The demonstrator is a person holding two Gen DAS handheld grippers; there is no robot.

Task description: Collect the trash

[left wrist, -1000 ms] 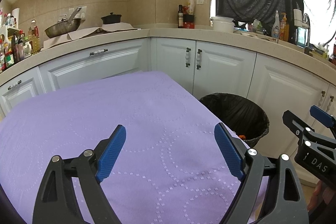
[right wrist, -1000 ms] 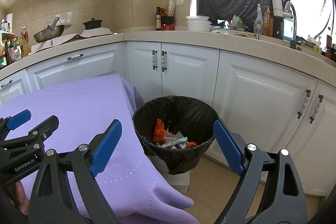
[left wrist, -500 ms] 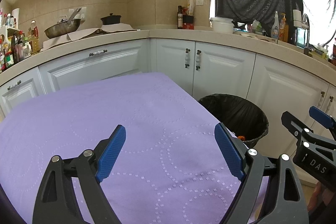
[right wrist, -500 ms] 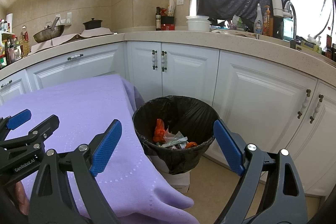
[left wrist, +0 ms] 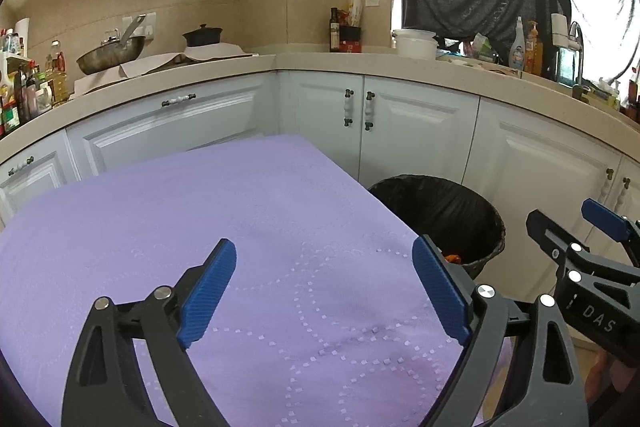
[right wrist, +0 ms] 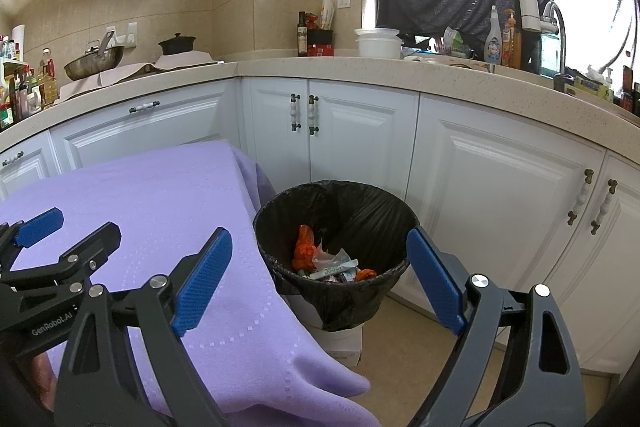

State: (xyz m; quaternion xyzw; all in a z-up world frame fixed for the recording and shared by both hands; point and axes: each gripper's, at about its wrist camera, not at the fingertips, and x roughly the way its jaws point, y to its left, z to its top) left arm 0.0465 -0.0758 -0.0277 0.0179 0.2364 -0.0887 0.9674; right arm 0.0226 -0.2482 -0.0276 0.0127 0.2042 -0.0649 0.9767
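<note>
We hold the left gripper [left wrist: 324, 291] over the purple tablecloth [left wrist: 248, 227], its blue pads spread wide with nothing between them; its jaws have just been opening a little further. The right gripper [right wrist: 320, 275] hangs to the right, past the table's edge and above the black-lined trash bin [right wrist: 360, 303], likewise gaping and empty, placed there, we judge, because that is where things get dropped. The collected trash [right wrist: 332, 263], orange scraps and crumpled wrappers, lies at the bottom of the bin. No litter shows on the cloth, so we reckon the collecting is about done.
</note>
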